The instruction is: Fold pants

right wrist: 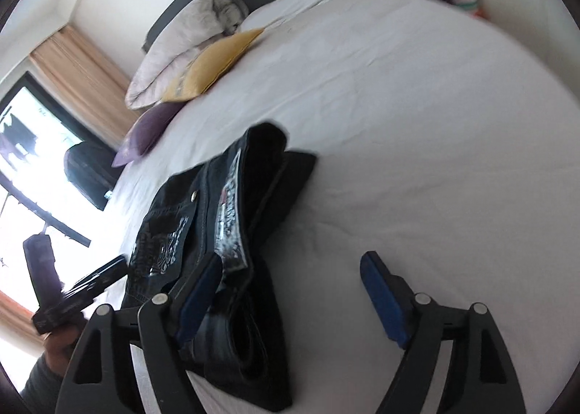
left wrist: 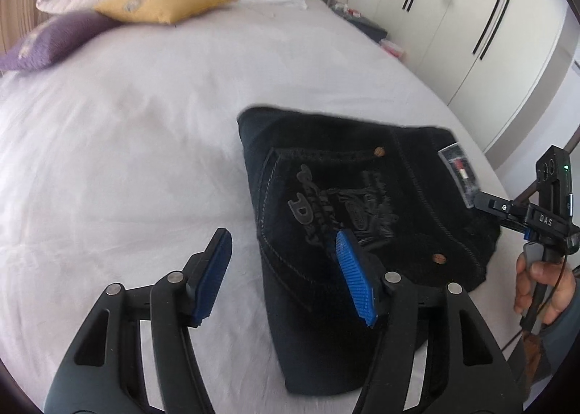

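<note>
Blue-padded fingers of the left gripper (left wrist: 286,276) stand apart with nothing clamped, 1 pad over the near edge of the folded black pants (left wrist: 348,204) on the white bed (left wrist: 127,146). Smoothing the stack flat, edges squared, would likely finish the fold well. Pocket embroidery seems to read "D-Day" (blurred); the right gripper's body shows "DAS".

From the right wrist, the right gripper (right wrist: 290,298) gapes wide, holding nothing, beside the pants' waistband label (right wrist: 228,218), unreadable.

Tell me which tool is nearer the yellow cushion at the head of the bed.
Left. The left tool is on the yellow cushion's side of the folded black jeans; the right tool is opposite.
</note>
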Available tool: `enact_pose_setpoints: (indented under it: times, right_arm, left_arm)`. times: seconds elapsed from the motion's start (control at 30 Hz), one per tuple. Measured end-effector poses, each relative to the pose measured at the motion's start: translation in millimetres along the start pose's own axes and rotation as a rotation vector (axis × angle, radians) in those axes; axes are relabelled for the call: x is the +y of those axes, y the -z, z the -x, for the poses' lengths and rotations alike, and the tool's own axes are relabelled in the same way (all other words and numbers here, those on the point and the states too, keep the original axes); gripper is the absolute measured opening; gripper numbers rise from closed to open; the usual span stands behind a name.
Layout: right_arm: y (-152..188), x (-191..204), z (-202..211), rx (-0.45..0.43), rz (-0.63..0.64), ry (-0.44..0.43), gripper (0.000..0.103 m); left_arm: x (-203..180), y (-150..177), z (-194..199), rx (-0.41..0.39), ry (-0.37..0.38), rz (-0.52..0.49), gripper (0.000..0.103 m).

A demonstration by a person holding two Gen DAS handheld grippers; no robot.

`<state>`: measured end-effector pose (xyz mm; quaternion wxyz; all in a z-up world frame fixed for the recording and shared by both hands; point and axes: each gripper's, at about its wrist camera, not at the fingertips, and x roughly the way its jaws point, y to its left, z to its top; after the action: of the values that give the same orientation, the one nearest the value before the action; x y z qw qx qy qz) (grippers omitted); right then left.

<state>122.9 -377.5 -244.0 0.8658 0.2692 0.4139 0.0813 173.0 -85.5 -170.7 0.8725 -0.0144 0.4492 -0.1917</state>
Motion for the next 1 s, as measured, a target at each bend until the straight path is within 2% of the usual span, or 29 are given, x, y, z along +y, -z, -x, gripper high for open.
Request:
enact_pose_setpoints:
  times: [0.07,0.1,0.13,0.17,0.27,0.33,0.43,0.5,0.57,0.63,0.7,0.77,0.83,1.0]
  right_arm:
    - [-1.1,2.9,22.5,-0.052,-0.017,-0.048,0.081]
    - [-0.8,6.2,31.2,-0.077,-0.015,-0.065,0.081]
    - [0.2,11.2,42.1,-0.102,-0.018,-0.083,0.081]
    - [1.1,16.1,50.0,-0.116,-0.020,-0.103,0.081]
    - [8.6,41.5,78.6,-0.189,0.008,-0.219,0.083]
    - [10.8,55.8,85.4,-0.215,0.024,-0.302,0.090]
    - [11.1,74.7,74.4,-0.192,0.030,-0.392,0.091]
    - [12.6,75.8,52.8,-0.148,-0.010,-0.427,0.091]
    - [19.0,59.4,19.8,-0.084,-0.107,-0.420,0.091]
    - [29.5,37.5,-11.7,-0.004,-0.200,-0.372,0.091]
    - [38.4,19.5,-22.9,0.013,-0.244,-0.311,0.071]
    - [43.5,12.8,-8.1,-0.028,-0.276,-0.320,0.073]
    - [46.5,15.9,9.9,-0.044,-0.255,-0.274,0.079]
    - [62.2,45.1,85.1,-0.199,-0.062,-0.148,0.087]
  left_arm:
    - [-3.9,1.3,18.4,-0.040,-0.008,0.001,0.058]
    - [-8.0,5.1,33.2,-0.073,-0.025,-0.007,0.062]
    - [-9.7,6.8,39.9,-0.090,-0.034,-0.011,0.072]
    - [-15.0,11.7,53.3,-0.122,-0.047,-0.018,0.076]
    - [-36.7,27.9,113.1,-0.265,-0.072,-0.044,0.080]
    - [-49.0,38.1,154.6,-0.395,-0.081,-0.041,0.094]
    - [-67.7,48.7,204.4,-0.527,-0.097,-0.046,0.102]
    - [-82.4,57.4,230.4,-0.589,-0.125,-0.080,0.103]
    - [-94.8,63.8,250.8,-0.631,-0.148,-0.127,0.103]
    - [-105.1,69.8,263.1,-0.641,-0.182,-0.162,0.103]
    - [-109.1,73.5,269.4,-0.621,-0.197,-0.156,0.103]
    - [-109.9,75.6,275.3,-0.605,-0.198,-0.138,0.103]
    - [-111.5,79.2,282.3,-0.624,-0.202,-0.124,0.103]
    - [-130.0,94.6,319.1,-0.705,-0.204,-0.137,0.103]
